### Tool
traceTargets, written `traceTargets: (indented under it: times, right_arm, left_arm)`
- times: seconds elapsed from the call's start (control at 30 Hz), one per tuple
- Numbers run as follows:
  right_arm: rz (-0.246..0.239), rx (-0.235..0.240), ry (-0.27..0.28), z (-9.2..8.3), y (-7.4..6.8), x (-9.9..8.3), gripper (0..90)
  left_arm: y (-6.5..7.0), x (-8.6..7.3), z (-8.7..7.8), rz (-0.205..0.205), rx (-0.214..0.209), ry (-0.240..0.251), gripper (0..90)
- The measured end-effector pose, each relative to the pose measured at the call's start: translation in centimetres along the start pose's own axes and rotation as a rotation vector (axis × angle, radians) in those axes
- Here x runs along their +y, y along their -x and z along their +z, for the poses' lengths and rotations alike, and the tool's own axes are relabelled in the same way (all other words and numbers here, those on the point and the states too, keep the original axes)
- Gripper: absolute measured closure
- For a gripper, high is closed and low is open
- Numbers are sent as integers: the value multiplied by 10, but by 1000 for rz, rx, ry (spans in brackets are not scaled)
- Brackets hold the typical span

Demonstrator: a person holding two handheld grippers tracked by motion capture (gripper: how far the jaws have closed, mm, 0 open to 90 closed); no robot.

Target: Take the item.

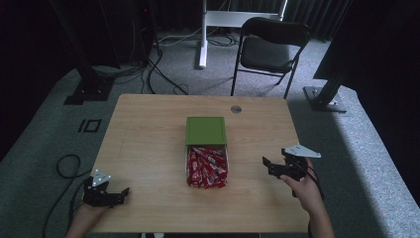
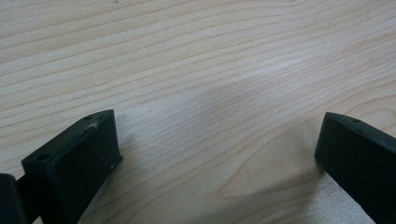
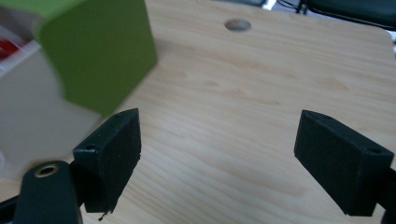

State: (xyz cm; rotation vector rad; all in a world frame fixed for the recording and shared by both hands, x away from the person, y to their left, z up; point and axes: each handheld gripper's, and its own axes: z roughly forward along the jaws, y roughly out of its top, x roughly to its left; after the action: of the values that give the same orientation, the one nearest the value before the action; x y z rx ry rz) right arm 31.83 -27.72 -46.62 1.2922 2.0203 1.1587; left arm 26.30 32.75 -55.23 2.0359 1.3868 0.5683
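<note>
The box (image 1: 206, 166) sat at the middle of the table, a white tray packed with red sachets (image 1: 207, 168), and its green lid (image 1: 205, 130) lay pushed back over the far end, leaving the sachets uncovered. In the right gripper view the lid (image 3: 95, 51) loomed at upper left, blurred, with a strip of white box wall and a sliver of red beside it.

The table (image 1: 148, 139) was pale wood with a clear grain, and a round cable hole (image 1: 236, 109) sat near its far edge. Around it lay grey carpet, with a black folding chair (image 1: 270, 47) beyond the table, a white stand leg (image 1: 203, 34) next to it, and cables (image 1: 153, 69) snaking across the floor (the room's edges were dark).

The right gripper (image 1: 271, 164) hovered just right of the box, apart from it, pointing toward it. Its jaws stood wide apart, nothing but bare wood between them. The left gripper (image 1: 121, 192) sat near the table's front left corner, well apart from the box, jaws likewise spread wide over bare tabletop and holding nothing.
</note>
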Motion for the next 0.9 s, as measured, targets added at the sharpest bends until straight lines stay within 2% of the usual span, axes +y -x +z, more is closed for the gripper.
traceTargets:
  times: [0.3,0.43,0.67,0.83,0.9]
  right_arm:
    - [-57,62,27,5,-20,25,167]
    - [-68,94,32,9,-29,33,175]
    - [-86,150,43,17,-45,43,175]
    - [-107,167,38,22,-55,48,177]
    - [-101,186,44,24,-58,49,177]
  left_arm:
    - [0,0,0,0,0,0,7]
    - [0,0,0,0,0,0,7]
    - [0,0,0,0,0,0,6]
    - [0,0,0,0,0,0,7]
    - [0,0,0,0,0,0,6]
